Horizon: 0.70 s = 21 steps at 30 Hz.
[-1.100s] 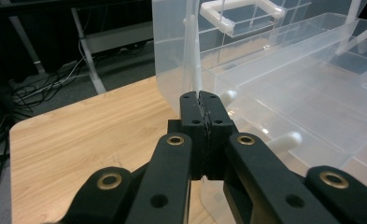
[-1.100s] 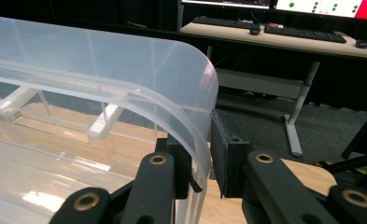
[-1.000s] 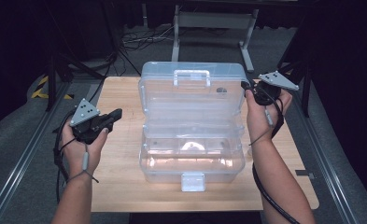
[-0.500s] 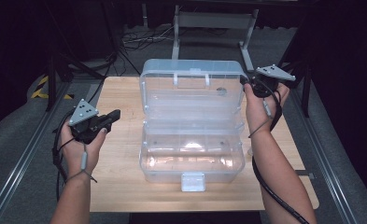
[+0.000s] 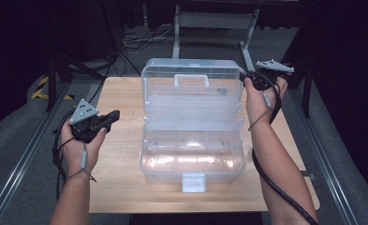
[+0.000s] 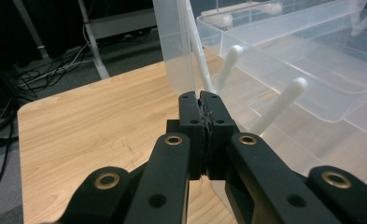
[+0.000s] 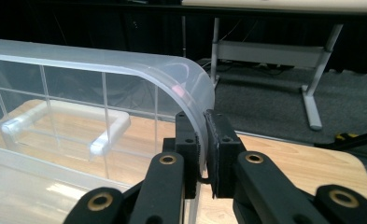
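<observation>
A clear plastic toolbox (image 5: 193,157) stands open in the middle of the wooden table (image 5: 121,187). Its lid (image 5: 191,101) is raised at the back, with a white handle (image 5: 191,80) on it. My right gripper (image 5: 247,77) is shut on the lid's upper right corner; in the right gripper view the jaws (image 7: 203,119) pinch the curved rim of the lid (image 7: 102,77). My left gripper (image 5: 114,116) hovers left of the box, shut with nothing in it. In the left gripper view its tips (image 6: 200,95) point at the box's near corner, where white hinge arms (image 6: 284,100) carry an inner tray (image 6: 312,56).
A white latch (image 5: 193,182) hangs on the box's front wall. Bare tabletop lies left of the box and at the front. Metal rails (image 5: 18,164) flank the table, and a table frame (image 5: 214,28) with cables on the floor stands behind it.
My right gripper has moved up and away with the lid's corner, so the lid stands higher. The left gripper has stayed about where it was.
</observation>
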Motion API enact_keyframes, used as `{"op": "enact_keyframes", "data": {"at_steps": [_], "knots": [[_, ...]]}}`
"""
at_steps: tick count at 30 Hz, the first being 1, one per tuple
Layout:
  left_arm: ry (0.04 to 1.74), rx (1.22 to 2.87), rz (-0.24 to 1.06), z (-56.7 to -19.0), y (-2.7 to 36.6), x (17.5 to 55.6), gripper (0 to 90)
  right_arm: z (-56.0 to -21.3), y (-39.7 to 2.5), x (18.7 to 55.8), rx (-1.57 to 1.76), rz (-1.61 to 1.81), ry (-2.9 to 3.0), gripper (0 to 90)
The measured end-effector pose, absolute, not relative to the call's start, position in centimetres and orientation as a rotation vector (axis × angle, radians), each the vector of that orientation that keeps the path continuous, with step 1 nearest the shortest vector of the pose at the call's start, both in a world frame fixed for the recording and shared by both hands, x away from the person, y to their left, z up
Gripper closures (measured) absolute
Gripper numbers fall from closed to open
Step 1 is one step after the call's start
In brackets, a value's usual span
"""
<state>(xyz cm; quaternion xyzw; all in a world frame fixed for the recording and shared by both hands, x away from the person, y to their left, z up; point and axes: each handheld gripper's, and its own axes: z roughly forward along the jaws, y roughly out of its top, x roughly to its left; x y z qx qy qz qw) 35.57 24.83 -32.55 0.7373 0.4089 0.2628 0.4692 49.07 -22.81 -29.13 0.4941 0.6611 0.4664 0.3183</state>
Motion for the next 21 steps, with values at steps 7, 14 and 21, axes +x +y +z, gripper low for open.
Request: {"op": "enact_keyframes", "data": {"at_steps": [7, 14, 21], "knots": [[1.012, 1.803, 0.638, -32.7, 25.0, 35.8, 88.6, -29.1, -22.7, 50.1, 1.325, 1.203, 1.762, 85.0], [1.014, 1.808, 0.629, -32.9, 25.0, 36.3, 88.6, -29.3, -22.7, 51.2, 1.355, 1.182, 1.781, 85.4], [1.007, 1.791, 0.581, -32.9, 25.3, 36.5, 88.4, -29.6, -22.6, 52.5, 1.392, 1.167, 1.800, 85.7]]}}
